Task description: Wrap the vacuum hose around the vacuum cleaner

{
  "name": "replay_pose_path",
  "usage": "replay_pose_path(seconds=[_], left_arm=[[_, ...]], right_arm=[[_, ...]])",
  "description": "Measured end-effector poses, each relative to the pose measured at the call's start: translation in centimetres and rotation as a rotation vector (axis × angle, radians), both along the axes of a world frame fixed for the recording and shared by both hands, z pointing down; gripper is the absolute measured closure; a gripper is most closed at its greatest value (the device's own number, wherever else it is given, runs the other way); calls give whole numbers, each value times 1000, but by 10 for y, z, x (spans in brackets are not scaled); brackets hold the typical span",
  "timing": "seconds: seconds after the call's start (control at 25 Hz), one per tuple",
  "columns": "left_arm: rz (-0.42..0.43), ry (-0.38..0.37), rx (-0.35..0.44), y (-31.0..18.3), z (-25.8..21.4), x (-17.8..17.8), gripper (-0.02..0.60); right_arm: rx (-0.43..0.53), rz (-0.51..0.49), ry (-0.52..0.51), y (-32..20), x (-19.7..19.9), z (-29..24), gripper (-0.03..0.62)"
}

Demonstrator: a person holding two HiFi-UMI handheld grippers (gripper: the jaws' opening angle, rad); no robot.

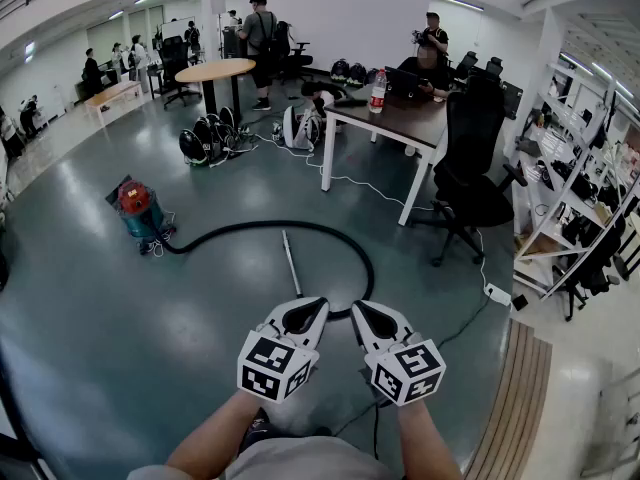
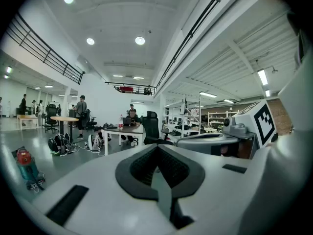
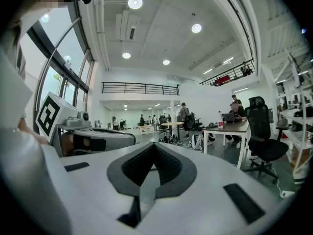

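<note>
A small vacuum cleaner (image 1: 139, 211), teal body with a red top, stands upright on the grey floor (image 1: 80, 328). Its black hose (image 1: 300, 226) lies unwrapped, running from the cleaner's base to the right in one long open arc that curls back. A straight thin metal tube (image 1: 290, 262) lies inside that curve, possibly the hose's end piece.
</note>
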State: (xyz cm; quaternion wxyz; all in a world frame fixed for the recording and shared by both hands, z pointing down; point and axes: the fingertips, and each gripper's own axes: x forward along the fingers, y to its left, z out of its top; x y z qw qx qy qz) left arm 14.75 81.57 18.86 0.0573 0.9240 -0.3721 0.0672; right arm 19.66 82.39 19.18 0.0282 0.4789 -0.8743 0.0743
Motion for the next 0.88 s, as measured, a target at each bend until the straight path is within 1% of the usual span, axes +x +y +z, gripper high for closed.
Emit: replay_pose_path(seconds=[0.28, 0.88], left_arm=[[-1, 1, 3, -3, -1, 1, 575], [-13, -7, 8, -9, 4, 11, 575]], right_arm=[[11, -5, -34, 0, 1, -4, 591], [11, -11, -37, -8, 14, 1, 591]])
